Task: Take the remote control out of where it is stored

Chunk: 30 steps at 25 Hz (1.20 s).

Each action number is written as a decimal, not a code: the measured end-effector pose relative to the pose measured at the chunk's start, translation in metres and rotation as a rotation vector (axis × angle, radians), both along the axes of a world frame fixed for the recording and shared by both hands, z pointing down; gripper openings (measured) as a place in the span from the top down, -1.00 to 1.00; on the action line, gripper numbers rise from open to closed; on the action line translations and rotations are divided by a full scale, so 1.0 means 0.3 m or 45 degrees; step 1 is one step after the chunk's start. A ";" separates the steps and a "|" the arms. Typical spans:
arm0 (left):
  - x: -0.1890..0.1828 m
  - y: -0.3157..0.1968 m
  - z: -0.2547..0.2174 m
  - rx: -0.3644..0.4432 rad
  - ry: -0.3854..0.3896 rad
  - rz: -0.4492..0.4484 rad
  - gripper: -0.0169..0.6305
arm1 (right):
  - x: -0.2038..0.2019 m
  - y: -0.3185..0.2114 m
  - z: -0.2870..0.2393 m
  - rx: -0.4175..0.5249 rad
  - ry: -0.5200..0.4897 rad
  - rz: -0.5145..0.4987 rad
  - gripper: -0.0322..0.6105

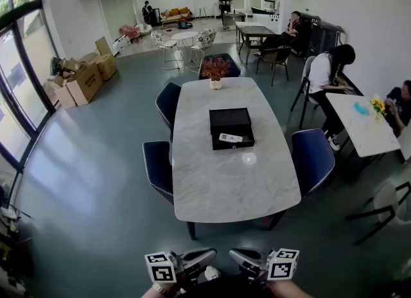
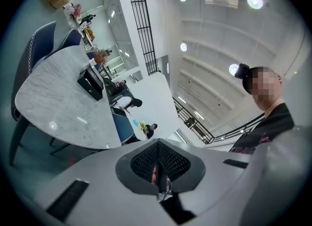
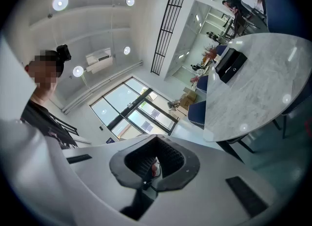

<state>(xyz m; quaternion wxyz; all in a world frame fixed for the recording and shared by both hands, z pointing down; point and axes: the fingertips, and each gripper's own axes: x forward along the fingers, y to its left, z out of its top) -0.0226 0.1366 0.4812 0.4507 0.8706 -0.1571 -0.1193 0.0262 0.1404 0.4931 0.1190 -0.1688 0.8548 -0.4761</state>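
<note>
A white remote control (image 1: 230, 139) lies in the open front part of a black box (image 1: 230, 118) in the middle of a marble-topped table (image 1: 218, 181). Both grippers are far from it, low at the head view's bottom edge, close to the person's body and tipped toward each other. The left gripper (image 1: 207, 256) is shut with nothing in it, its jaws pressed together in the left gripper view (image 2: 158, 171). The right gripper (image 1: 239, 256) is likewise shut and empty (image 3: 153, 164). The box appears small and sideways in both gripper views (image 2: 90, 84) (image 3: 230, 65).
Blue chairs (image 1: 158, 168) (image 1: 313, 157) stand along both long sides of the table. A potted plant (image 1: 216, 70) sits at its far end. Cardboard boxes (image 1: 82, 81) lie at the left by the windows. People sit at tables (image 1: 359, 120) on the right.
</note>
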 end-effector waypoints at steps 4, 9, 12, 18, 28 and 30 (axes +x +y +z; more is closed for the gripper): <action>0.000 0.004 -0.002 0.009 -0.003 0.004 0.93 | 0.004 0.003 0.005 0.002 0.003 0.008 0.87; 0.004 0.010 -0.003 0.008 0.001 0.010 0.93 | 0.008 0.009 -0.004 0.006 -0.001 0.020 0.87; 0.006 0.014 -0.006 0.010 0.000 0.018 0.93 | 0.008 0.013 -0.007 0.009 -0.002 0.024 0.87; 0.001 0.017 -0.003 0.013 -0.002 0.022 0.93 | 0.007 0.014 -0.014 0.027 -0.029 0.034 0.87; -0.023 0.019 0.006 0.005 0.013 0.008 0.93 | 0.003 0.003 -0.011 -0.003 -0.056 0.059 0.87; -0.028 0.020 0.003 0.006 0.014 0.008 0.93 | -0.001 0.003 -0.011 -0.005 -0.054 0.060 0.87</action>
